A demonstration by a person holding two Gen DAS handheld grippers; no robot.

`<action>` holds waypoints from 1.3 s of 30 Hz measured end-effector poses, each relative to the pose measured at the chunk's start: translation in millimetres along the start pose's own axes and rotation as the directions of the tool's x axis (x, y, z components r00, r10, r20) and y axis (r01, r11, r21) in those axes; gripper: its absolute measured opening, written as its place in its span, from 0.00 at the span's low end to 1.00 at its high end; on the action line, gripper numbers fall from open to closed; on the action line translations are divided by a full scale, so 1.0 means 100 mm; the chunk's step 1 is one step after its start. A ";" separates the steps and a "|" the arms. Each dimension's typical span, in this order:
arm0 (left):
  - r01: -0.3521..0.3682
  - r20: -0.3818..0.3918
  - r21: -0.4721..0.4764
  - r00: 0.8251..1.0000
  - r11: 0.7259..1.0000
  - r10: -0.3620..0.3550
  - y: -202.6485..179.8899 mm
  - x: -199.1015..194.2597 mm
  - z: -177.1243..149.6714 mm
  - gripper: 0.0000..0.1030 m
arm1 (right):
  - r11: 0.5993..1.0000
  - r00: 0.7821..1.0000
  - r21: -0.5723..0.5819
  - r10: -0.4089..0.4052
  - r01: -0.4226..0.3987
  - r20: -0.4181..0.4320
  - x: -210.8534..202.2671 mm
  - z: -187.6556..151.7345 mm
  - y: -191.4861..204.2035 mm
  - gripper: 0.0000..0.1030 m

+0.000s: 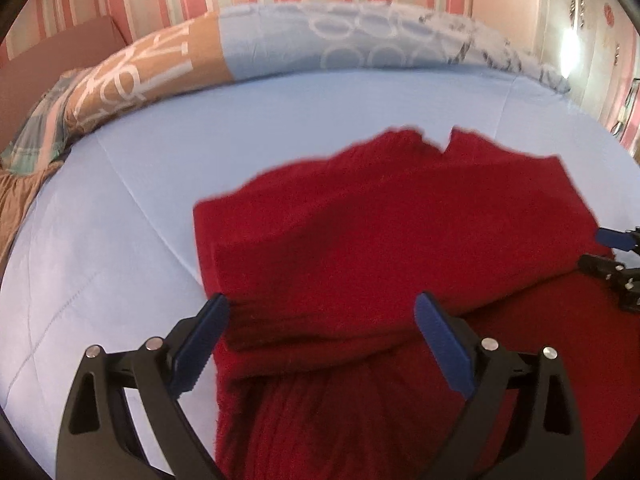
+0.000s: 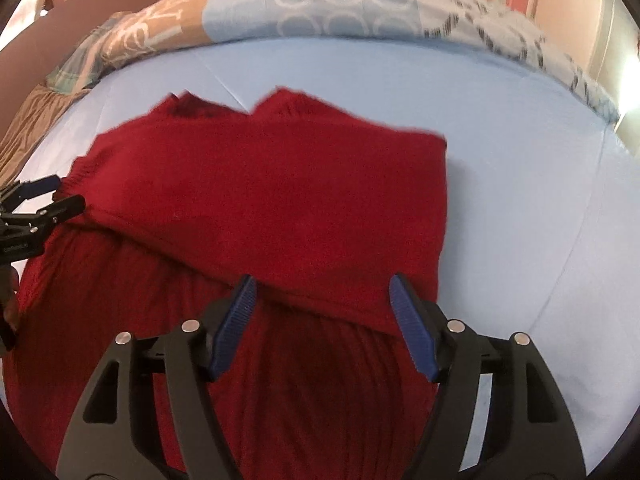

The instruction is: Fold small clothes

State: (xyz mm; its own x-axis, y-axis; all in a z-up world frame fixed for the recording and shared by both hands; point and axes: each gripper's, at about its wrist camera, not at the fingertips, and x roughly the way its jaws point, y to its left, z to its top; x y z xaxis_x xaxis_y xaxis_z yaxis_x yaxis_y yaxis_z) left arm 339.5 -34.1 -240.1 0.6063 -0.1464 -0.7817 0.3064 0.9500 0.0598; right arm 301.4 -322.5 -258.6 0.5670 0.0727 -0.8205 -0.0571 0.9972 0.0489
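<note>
A red sweater [image 1: 380,216] lies folded on the blue bed [image 1: 120,220]. Both the left gripper [image 1: 322,312] and the right gripper [image 2: 323,292] gape, released, above its fold; only the left view shows the lamp glare [image 1: 570,52].

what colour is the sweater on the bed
Deep red sweater, seen best in the right wrist view.
</note>
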 end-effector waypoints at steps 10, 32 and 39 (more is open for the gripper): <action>0.025 -0.003 -0.049 1.000 0.998 -0.025 0.06 -0.12 -0.06 0.92 | 0.999 0.998 0.023 0.032 -0.033 0.063 -0.18 -0.03 0.01 0.68; -0.038 0.026 -0.138 0.999 0.990 0.042 -0.09 -1.65 -1.20 0.95 | 0.996 0.983 0.067 -0.069 0.058 0.172 -1.43 -1.34 0.36 0.88; -0.092 -0.012 -0.155 0.996 0.984 0.091 -0.12 -1.88 -1.70 0.95 | 0.994 0.983 0.083 -0.089 0.077 0.160 -1.64 -1.80 0.40 0.89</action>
State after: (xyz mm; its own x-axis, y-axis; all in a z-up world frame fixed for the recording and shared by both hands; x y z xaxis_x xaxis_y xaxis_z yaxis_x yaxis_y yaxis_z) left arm 96.8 28.7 -199.9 0.6225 -0.0555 -0.7806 0.1316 0.9907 0.0346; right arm 57.7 -298.0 -224.6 0.6941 -0.0147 -0.7198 0.0549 0.9980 0.0326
